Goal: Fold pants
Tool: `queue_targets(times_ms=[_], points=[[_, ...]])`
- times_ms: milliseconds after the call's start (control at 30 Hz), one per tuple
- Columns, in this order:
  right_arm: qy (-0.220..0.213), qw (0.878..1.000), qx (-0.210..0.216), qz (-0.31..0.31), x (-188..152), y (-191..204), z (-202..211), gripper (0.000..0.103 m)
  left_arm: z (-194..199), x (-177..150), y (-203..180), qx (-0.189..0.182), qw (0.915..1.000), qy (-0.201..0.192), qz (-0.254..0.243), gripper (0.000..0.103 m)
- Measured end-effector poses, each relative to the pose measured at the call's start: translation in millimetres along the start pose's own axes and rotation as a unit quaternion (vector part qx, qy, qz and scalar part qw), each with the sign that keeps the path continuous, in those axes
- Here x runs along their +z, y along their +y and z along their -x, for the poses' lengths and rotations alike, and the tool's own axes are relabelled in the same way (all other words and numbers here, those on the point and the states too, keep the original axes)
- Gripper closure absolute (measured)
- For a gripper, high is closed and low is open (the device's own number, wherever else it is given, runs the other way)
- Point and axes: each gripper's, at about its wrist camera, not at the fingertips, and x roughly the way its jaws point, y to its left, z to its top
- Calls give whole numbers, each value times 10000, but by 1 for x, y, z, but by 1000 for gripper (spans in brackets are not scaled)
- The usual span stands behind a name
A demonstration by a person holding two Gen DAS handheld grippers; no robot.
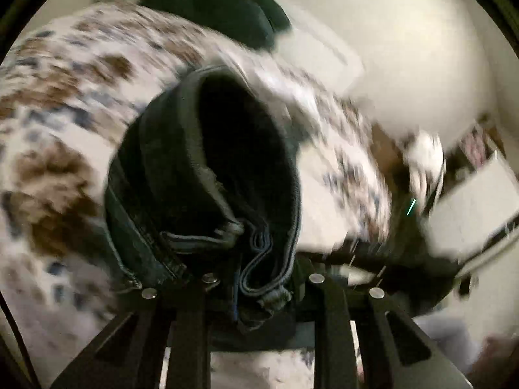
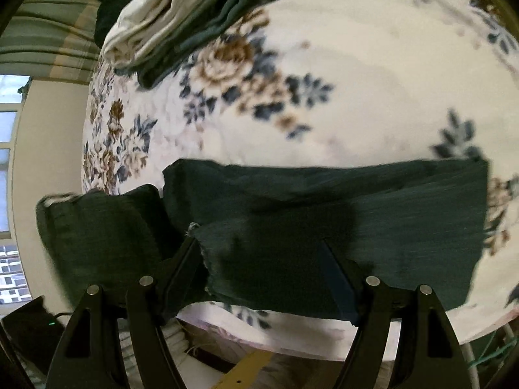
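The pants are dark blue-green jeans. In the left wrist view my left gripper point(image 1: 259, 288) is shut on the bunched jeans point(image 1: 207, 175), whose hems and seams hang over the fingers, lifted above the floral bed cover point(image 1: 65, 103). The view is blurred by motion. In the right wrist view the jeans' legs point(image 2: 324, 220) lie flat across the near edge of the floral bed point(image 2: 340, 81). My right gripper point(image 2: 262, 259) is open, its fingers point(image 2: 340, 278) spread wide with the frayed hem of a leg between them.
A stack of folded clothes, cream point(image 2: 162, 22) on dark green point(image 2: 223, 22), lies at the bed's far left. Dark clothes point(image 1: 214, 9) sit at the far end in the left view. A window point(image 2: 9, 162) and wall are left of the bed. White boxes point(image 1: 470, 210) stand at the right.
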Motion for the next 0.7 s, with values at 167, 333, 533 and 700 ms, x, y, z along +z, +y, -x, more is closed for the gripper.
queue_targets(times_ms=[167,333,533,700], points=[[-8,10000,-53,-4,10,-24,24,25,-86,-35,-13,391,9935,1013,-345,86],[176,9994,308,23,14,-34,25,21,-105,-39,-14,465,9886,1315,-565,79],[240,9913,1293,9,2,-30,-10,15,-69,-46,-11,78,9906,1339,-264,18],[-61,9832,1824,22,-12,-26,-16,12,-32,-59,-3,402,9897,1371,26,12]])
